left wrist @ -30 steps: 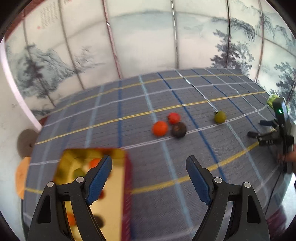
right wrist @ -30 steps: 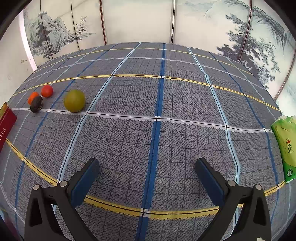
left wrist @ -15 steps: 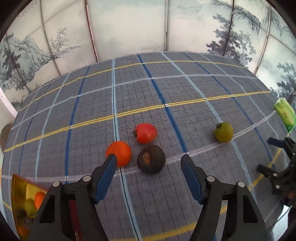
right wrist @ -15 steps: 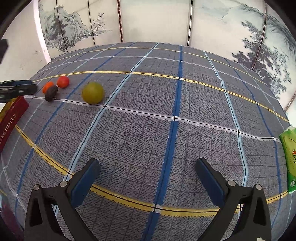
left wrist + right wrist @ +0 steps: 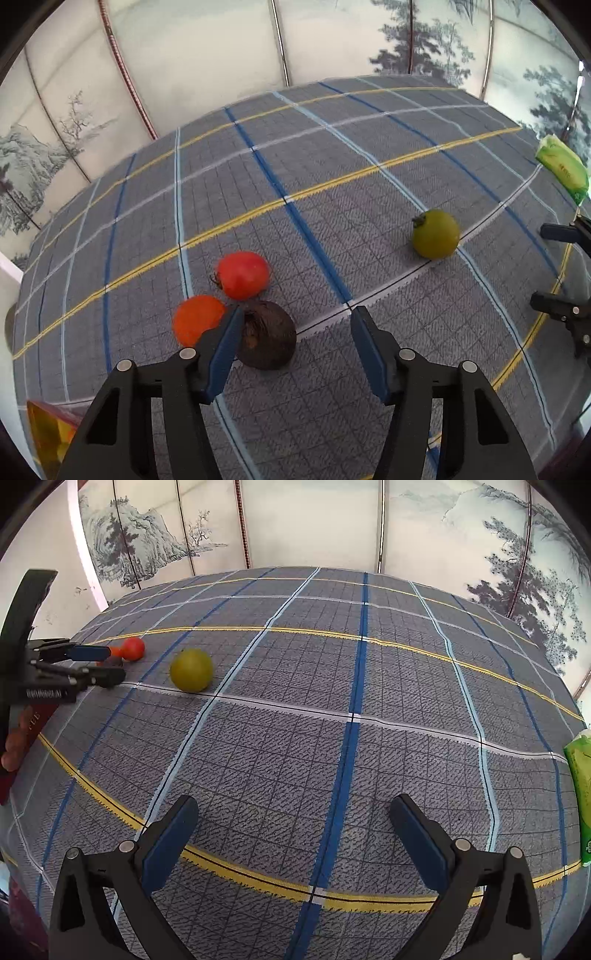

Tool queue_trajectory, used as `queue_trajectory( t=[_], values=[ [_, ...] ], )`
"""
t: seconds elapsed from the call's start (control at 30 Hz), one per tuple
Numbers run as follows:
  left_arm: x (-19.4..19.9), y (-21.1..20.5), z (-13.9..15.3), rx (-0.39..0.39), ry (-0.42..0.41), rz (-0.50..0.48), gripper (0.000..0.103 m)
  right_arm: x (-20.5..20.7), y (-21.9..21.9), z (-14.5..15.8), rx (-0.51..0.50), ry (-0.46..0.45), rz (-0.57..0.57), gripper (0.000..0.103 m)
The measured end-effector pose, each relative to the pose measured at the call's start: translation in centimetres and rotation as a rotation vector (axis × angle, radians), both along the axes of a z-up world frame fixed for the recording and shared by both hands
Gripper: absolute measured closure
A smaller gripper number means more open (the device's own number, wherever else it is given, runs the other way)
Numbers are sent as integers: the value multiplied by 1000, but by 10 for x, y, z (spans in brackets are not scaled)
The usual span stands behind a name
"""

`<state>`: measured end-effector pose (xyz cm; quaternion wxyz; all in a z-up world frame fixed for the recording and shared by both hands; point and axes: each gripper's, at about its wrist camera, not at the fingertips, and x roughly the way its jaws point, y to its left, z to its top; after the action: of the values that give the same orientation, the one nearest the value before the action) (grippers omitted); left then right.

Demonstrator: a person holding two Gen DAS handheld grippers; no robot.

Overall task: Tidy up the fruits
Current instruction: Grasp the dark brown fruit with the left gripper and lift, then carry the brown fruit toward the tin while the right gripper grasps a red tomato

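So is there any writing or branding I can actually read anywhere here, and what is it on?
"GenRobot.AI" (small, roughly read): white print on the black body of the left gripper, right wrist view.
Red box: a few pale letters, mostly hidden, unreadable.
Green packet: printing too blurred to read.

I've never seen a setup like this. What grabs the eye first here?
Probably the left claw, its jaws closing around a dark brown wrinkled round fruit without yet pinching it. That fruit sits clustered with a red tomato-like fruit and an orange round fruit on the grey plaid tablecloth, while a yellow-green round fruit sits alone to their right.
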<state>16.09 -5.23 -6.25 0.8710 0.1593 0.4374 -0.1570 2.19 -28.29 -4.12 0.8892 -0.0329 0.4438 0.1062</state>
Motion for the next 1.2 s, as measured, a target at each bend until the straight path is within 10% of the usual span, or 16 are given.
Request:
queue_trajectory(
  t=[0.23, 0.53, 0.63, 1.03, 1.2],
  values=[
    [4, 15, 4, -102, 24, 4, 50, 0, 0, 0, -1, 0, 0, 0],
    [10, 9, -4, -31, -16, -13, 51, 0, 0, 0, -1, 0, 0, 0],
    [5, 16, -2, -27, -54, 47, 75, 0, 0, 0, -3, -1, -1, 0],
    [-69, 67, 18, -361, -22, 270, 77, 0, -1, 0, 0, -1, -1, 0],
    [-108, 72, 26, -376, -14, 268, 77, -6, -10, 10, 114, -51, -2, 0]
  ],
)
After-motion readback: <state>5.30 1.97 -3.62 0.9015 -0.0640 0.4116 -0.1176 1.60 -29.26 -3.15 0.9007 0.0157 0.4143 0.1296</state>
